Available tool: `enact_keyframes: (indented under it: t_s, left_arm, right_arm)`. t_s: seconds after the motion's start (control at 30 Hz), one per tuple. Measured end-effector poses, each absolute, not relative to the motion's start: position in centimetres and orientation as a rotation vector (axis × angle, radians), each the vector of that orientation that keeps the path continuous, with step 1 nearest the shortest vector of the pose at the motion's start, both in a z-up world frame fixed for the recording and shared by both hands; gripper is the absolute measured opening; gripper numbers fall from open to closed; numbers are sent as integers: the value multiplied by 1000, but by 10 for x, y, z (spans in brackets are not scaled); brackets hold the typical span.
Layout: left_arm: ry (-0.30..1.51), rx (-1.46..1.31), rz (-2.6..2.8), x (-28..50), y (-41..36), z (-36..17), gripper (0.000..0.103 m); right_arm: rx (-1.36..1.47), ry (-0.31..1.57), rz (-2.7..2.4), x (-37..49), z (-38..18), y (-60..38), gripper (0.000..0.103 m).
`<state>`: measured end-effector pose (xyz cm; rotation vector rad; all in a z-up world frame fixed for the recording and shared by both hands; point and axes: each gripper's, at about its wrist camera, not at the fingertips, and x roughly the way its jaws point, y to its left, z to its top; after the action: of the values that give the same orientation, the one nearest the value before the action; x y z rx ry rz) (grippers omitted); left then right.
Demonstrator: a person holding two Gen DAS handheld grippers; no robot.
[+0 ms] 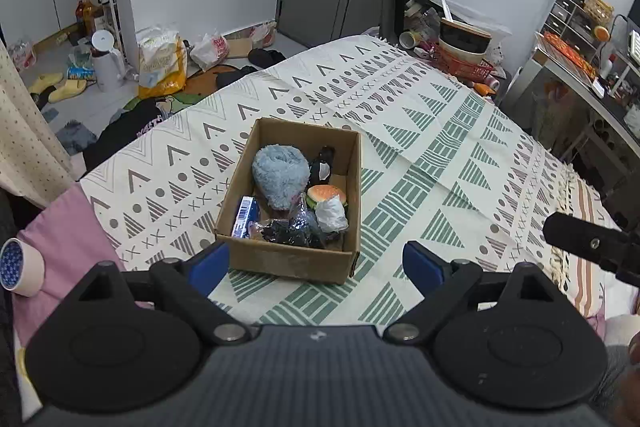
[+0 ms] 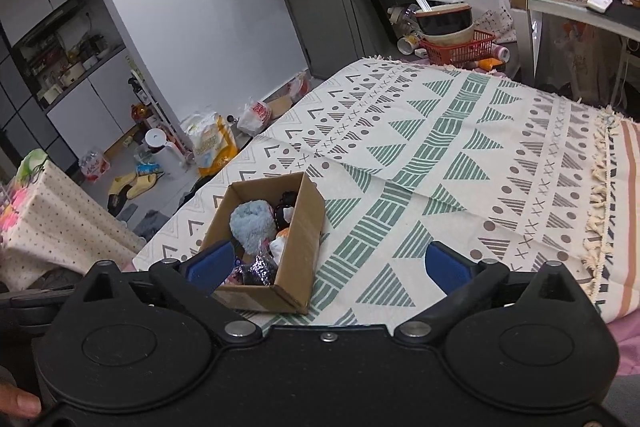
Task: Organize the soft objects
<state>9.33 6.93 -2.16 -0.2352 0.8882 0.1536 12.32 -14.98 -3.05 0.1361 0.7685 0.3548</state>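
Note:
An open cardboard box (image 1: pixel 296 259) (image 2: pixel 298 239) stands on the patterned cloth (image 1: pixel 440 147) (image 2: pixel 460 155). Inside lie a fluffy blue-grey plush (image 1: pixel 280 175) (image 2: pixel 253 223), a burger toy (image 1: pixel 326 195), a white soft lump (image 1: pixel 332 214), a black and white toy (image 1: pixel 323 165), a blue packet (image 1: pixel 245 217) and a dark shiny bag (image 1: pixel 292 231). My left gripper (image 1: pixel 316 265) hangs open just in front of the box, empty. My right gripper (image 2: pixel 328 265) is open too, with the box near its left finger (image 2: pixel 210 265). The other gripper's black tip (image 1: pixel 588 241) shows at the right.
A roll of tape (image 1: pixel 20 267) lies on pink fabric at the left. A red basket (image 1: pixel 464 63) (image 2: pixel 460 49) with bowls sits past the far edge. The floor at the left holds bags (image 1: pixel 162 67), a white kettle (image 1: pixel 106 59) and slippers. A desk (image 2: pixel 580 3) stands right.

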Motion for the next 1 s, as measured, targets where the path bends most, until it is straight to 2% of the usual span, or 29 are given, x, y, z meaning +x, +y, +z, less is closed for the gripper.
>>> enact_keyframes:
  t_s: [0.5, 1.0]
  left_arm:
    - [822, -175, 143, 47, 53, 18, 93]
    - [772, -158, 123, 5, 46, 33, 93]
  right_arm:
    - [93, 734, 342, 78, 2, -165, 103]
    - [75, 674, 319, 39, 16, -175, 103]
